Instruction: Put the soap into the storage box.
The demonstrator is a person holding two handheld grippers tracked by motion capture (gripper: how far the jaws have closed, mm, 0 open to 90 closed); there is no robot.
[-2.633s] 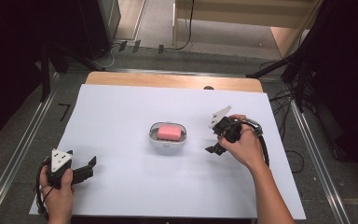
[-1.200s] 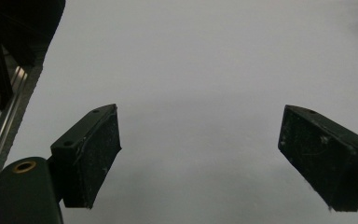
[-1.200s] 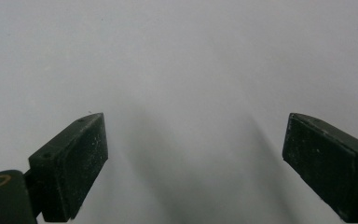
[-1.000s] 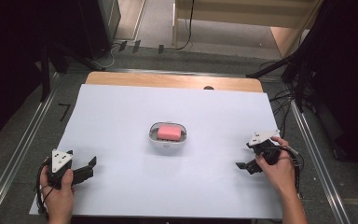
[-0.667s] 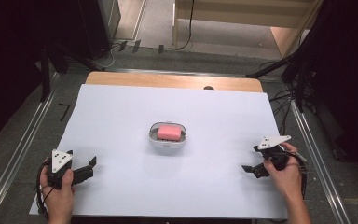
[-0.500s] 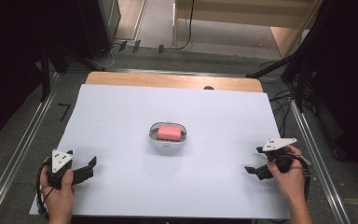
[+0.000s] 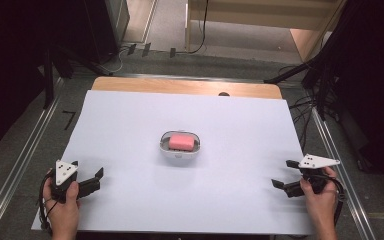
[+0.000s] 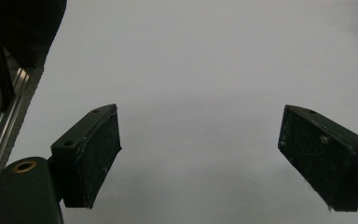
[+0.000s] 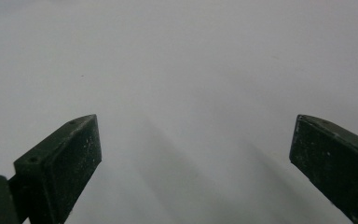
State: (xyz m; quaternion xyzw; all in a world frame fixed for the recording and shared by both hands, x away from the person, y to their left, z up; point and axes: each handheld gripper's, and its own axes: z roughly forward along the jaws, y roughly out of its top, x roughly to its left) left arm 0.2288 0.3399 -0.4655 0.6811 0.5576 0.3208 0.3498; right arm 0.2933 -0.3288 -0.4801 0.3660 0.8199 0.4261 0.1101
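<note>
White paper covers the table (image 7: 130, 130), and on its middle stands a small white dish (image 7: 180, 150) with a pink block (image 7: 181, 142) lying inside it. Your 2 grippers are both well apart from this dish, 1 at each near corner.

Your left gripper (image 7: 96, 177) rests low at the near left part of the table, held in your left hand (image 7: 62, 207). Its jaws are spread wide and nothing is between them; in the left gripper view (image 8: 200, 158) you see bare paper in the gap.

Your right gripper (image 7: 285, 174) is near the right edge of the table, in your right hand (image 7: 320, 197), with the jaws pointing toward the middle. These jaws have just been opening and now they stand wide, also with nothing in them; the right gripper view (image 9: 196, 163) shows plain paper between the 2 black pads (image 9: 60, 168)
</note>
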